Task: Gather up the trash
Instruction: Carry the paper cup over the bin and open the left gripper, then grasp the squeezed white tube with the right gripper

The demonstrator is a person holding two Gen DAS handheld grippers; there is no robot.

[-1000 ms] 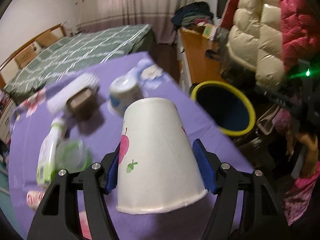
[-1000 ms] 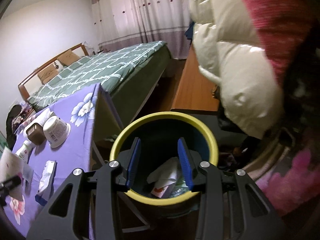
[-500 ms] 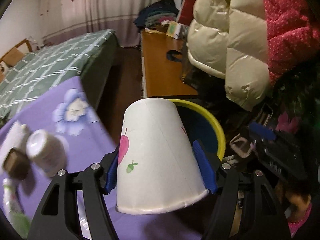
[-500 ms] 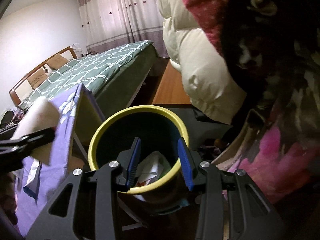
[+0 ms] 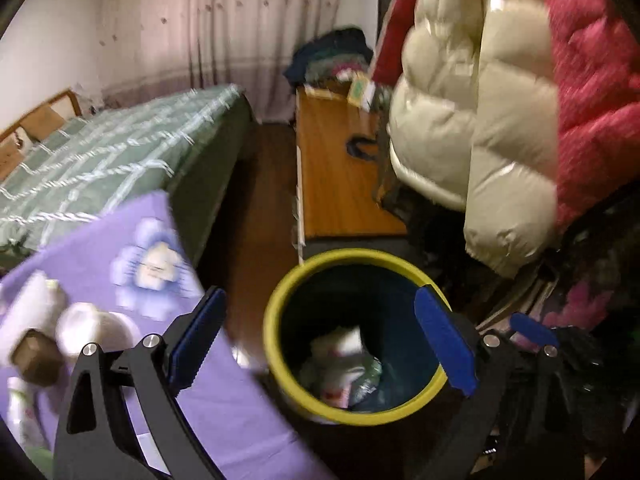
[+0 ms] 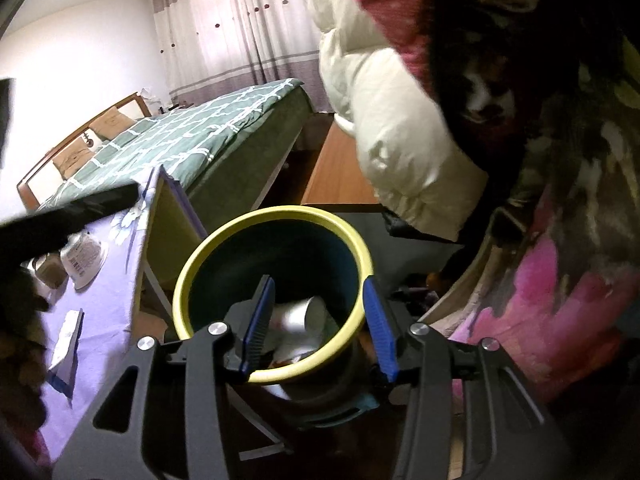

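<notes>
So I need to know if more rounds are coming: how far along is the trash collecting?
Done: a paper cup lies in the yellow-rimmed bin on other trash. In hand: nothing; the left gripper has just opened and stands empty over the bin, and the right gripper is empty too. Left: an upturned cup, a brown box and a bottle on the purple table.

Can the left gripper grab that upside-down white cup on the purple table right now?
Probably yes. The left gripper is open and empty above the bin, and the white cup sits uncovered on the purple table just to its left, beside a brown box. Nothing blocks the way.
</notes>
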